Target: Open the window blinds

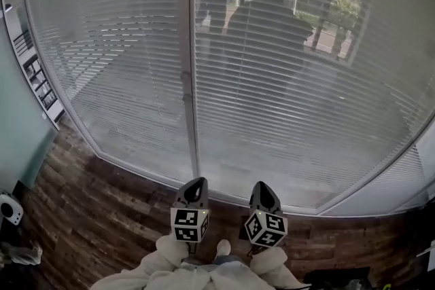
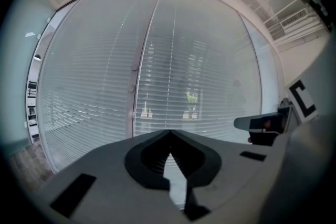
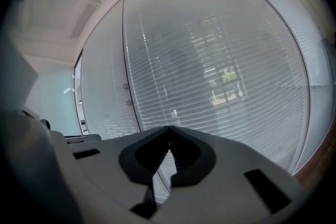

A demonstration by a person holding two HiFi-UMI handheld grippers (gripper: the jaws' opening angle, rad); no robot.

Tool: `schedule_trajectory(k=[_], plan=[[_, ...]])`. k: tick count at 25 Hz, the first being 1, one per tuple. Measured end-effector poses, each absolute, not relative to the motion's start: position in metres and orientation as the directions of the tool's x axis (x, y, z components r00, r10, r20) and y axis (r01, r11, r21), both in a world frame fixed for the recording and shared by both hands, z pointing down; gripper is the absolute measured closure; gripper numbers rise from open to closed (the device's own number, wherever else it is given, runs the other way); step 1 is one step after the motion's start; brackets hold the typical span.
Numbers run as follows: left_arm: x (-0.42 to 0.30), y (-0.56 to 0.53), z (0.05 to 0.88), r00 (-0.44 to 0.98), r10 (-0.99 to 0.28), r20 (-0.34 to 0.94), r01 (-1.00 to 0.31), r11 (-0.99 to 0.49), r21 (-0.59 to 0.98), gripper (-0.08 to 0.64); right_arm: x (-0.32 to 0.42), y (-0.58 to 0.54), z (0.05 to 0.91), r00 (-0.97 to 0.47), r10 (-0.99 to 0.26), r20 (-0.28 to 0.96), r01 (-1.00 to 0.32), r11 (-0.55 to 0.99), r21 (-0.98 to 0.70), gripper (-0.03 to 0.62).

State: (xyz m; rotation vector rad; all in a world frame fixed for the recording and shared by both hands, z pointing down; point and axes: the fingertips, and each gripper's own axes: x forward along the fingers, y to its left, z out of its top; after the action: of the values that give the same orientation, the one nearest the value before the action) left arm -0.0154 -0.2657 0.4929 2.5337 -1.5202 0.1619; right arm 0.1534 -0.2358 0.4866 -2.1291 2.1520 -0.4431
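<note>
White slatted blinds [image 1: 285, 98] cover two tall glass panes, slats nearly closed, with trees faintly visible through them. A vertical frame post [image 1: 191, 44] divides the panes and carries two small round knobs [image 1: 185, 78]. The knobs also show in the left gripper view [image 2: 135, 67] and the right gripper view [image 3: 125, 86]. My left gripper [image 1: 197, 182] and right gripper [image 1: 262, 186] are side by side low in the head view, pointing at the window and well short of it. Each gripper's own view shows its tips meeting with nothing between them: left gripper [image 2: 169, 131], right gripper [image 3: 169, 127].
Dark wood flooring [image 1: 102, 214] runs up to the window's bottom rail. A teal wall [image 1: 17, 119] and a shelf with framed items [image 1: 37, 78] stand at the left. A small white device [image 1: 9, 208] sits on the floor at the far left.
</note>
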Motion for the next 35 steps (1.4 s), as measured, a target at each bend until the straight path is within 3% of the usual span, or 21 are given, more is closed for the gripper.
schedule_trajectory(k=[13,20,22,25,29,31,33,35], plan=[[0.026,-0.340,0.486,0.433,-0.888,0.153,-0.900,-0.416,0.133,0.558,0.190,-0.313,0.481,-0.093,-0.988,0.123,-0.968,0.060,-0.245,0.580],[0.011,-0.386,0.481,0.412,-0.905,0.107,-0.899,-0.385,0.208,0.558,0.195,-0.341,0.493,-0.081,-0.986,0.143,-0.964,0.041,-0.264,0.579],[0.002,-0.402,0.472,0.386,-0.917,0.097,-0.918,-0.372,0.134,0.558,0.196,-0.348,0.488,-0.077,-0.987,0.139,-0.965,0.039,-0.260,0.578],[-0.019,-0.433,0.456,0.322,-0.944,0.070,-0.934,-0.329,-0.137,0.551,0.201,-0.359,0.481,-0.064,-0.989,0.133,-0.965,0.028,-0.260,0.578],[-0.047,-0.469,0.449,0.289,-0.951,0.105,-0.824,-0.303,-0.478,0.416,0.205,-0.365,0.500,-0.050,-0.989,0.140,-0.958,0.008,-0.288,0.578],[-0.059,-0.483,0.446,0.263,-0.957,0.123,-0.748,-0.282,-0.600,0.385,0.204,-0.368,0.506,-0.050,-0.988,0.148,-0.954,0.004,-0.299,0.578],[-0.065,-0.492,0.443,0.261,-0.953,0.156,-0.756,-0.302,-0.580,0.383,0.203,-0.370,0.505,-0.051,-0.988,0.145,-0.953,0.004,-0.302,0.578],[-0.061,-0.493,0.443,0.331,-0.921,0.204,-0.861,-0.384,-0.335,0.385,0.204,-0.371,0.503,-0.047,-0.990,0.136,-0.954,0.004,-0.300,0.578]])
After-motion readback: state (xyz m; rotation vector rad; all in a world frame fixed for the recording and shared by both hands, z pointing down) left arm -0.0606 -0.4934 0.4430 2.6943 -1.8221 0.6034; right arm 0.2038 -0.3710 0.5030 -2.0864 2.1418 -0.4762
